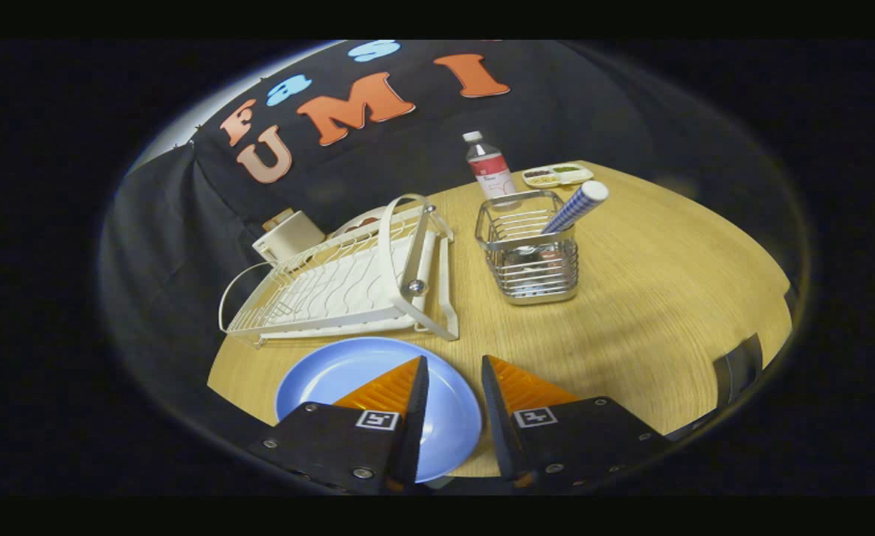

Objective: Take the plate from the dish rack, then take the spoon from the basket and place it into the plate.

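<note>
A blue plate (348, 376) lies flat on the wooden table (653, 298), in front of the white wire dish rack (348, 279). My gripper (454, 362) hovers over the plate's right half, open, with nothing between its fingers. Beyond the fingers stands a shiny wire basket (534, 253). A spoon with a blue-and-white checked handle (575, 207) leans out of the basket toward the right; its bowl is hidden inside.
Behind the basket stand a clear bottle with a red label (488, 167) and a small divided tray of food (556, 175). A cream-coloured box (287, 234) sits behind the rack. Bare tabletop spreads to the right of the basket.
</note>
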Demonstrator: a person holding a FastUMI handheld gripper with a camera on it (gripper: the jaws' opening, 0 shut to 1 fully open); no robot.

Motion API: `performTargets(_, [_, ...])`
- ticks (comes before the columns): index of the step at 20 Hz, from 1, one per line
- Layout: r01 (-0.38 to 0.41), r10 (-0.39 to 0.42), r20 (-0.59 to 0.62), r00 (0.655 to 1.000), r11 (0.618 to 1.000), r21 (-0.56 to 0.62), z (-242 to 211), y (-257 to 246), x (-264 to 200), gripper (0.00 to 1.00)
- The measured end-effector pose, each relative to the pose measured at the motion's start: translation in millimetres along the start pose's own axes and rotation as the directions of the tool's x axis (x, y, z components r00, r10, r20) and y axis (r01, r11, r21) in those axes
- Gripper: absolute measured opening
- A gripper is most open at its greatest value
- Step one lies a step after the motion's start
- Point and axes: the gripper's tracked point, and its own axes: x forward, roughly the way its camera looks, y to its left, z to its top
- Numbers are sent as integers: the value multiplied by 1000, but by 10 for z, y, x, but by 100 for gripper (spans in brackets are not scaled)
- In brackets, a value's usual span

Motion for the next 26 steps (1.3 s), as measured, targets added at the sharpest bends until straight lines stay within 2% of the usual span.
performTargets(1, [16,-16,44,999,1000,-4,91,-52,-22,50])
performTargets(5, [68,-56,207,977,996,-51,468,-198,-87,72])
performTargets(7, [98,-72,267,961,991,-86,616,-252,-116,77])
performTargets(10, [161,-105,351,931,977,-137,819,-340,-142,81])
performTargets(14, [258,-168,434,885,953,-157,1041,-490,-126,82])
performTargets(16, [272,-177,450,875,950,-155,1113,-530,-91,81])
performTargets(18, [267,-173,454,874,952,-152,1145,-521,-38,71])
performTargets(19, [278,-185,451,873,949,-148,1149,-551,-5,58])
performTargets(20, [297,-207,441,874,944,-145,1133,-593,20,51])
performTargets(21, [305,-215,439,872,941,-145,1137,-599,33,38])
performTargets(22, [302,-215,445,869,944,-134,1161,-590,32,31])
performTargets(26, [219,-161,424,891,971,-93,1148,-443,50,15])
